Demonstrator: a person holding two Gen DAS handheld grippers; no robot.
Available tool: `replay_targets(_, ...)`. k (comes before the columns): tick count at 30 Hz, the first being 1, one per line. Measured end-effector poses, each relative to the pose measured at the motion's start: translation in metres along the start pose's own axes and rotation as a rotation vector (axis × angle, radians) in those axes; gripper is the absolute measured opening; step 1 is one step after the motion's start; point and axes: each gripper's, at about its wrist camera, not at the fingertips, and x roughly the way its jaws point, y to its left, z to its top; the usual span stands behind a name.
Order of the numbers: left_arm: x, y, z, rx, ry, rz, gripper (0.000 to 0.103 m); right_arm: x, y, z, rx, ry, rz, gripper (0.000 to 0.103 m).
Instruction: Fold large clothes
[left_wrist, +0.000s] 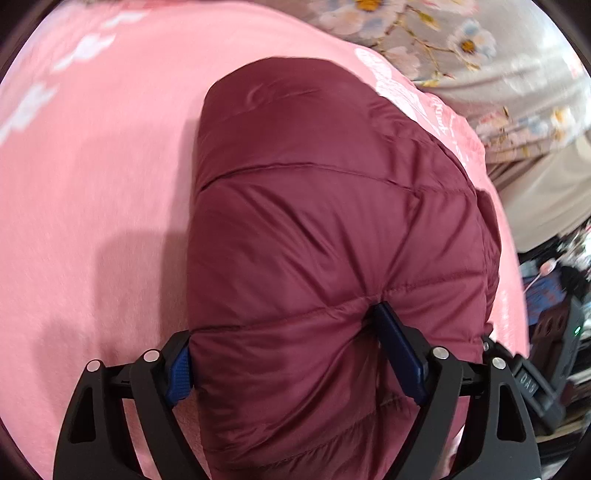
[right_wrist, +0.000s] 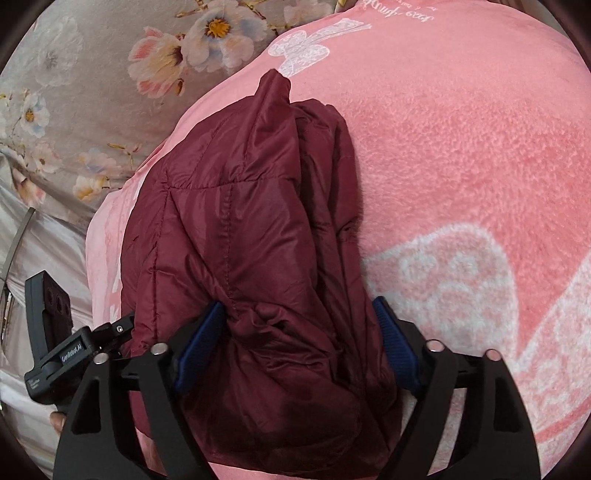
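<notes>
Maroon quilted jacket (left_wrist: 332, 221) on a pink blanket (left_wrist: 92, 184) with white prints; grey floral sheet (right_wrist: 74, 92) beyond.

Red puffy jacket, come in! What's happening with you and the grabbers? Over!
Left gripper and right gripper both clamped on the maroon jacket. Jacket bundled on the pink blanket. Nothing in the way.
</notes>
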Motion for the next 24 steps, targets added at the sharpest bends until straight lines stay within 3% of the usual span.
replay_targets(2,-0.006,-0.014,-0.001,0.069,-0.034,0.059,0.071,0.0,0.003,0.0,0.001,0.001,0.012,0.052)
replay_targets(4,-0.012,-0.026,-0.001,0.136,-0.062,0.105,0.059,-0.003,0.008,0.001,-0.019,-0.018,-0.01,0.033)
replay_targets(7,-0.023,-0.046,-0.002,0.231,-0.102,0.147,0.047,-0.013,0.017,0.002,-0.045,-0.05,-0.044,0.019)
replay_targets(13,-0.045,-0.069,-0.002,0.318,-0.151,0.139,0.034,-0.04,0.038,-0.003,-0.101,-0.144,-0.108,0.014)
replay_targets(24,-0.098,-0.106,-0.013,0.397,-0.254,0.076,0.031,-0.105,0.063,-0.016,-0.164,-0.297,-0.151,0.013)
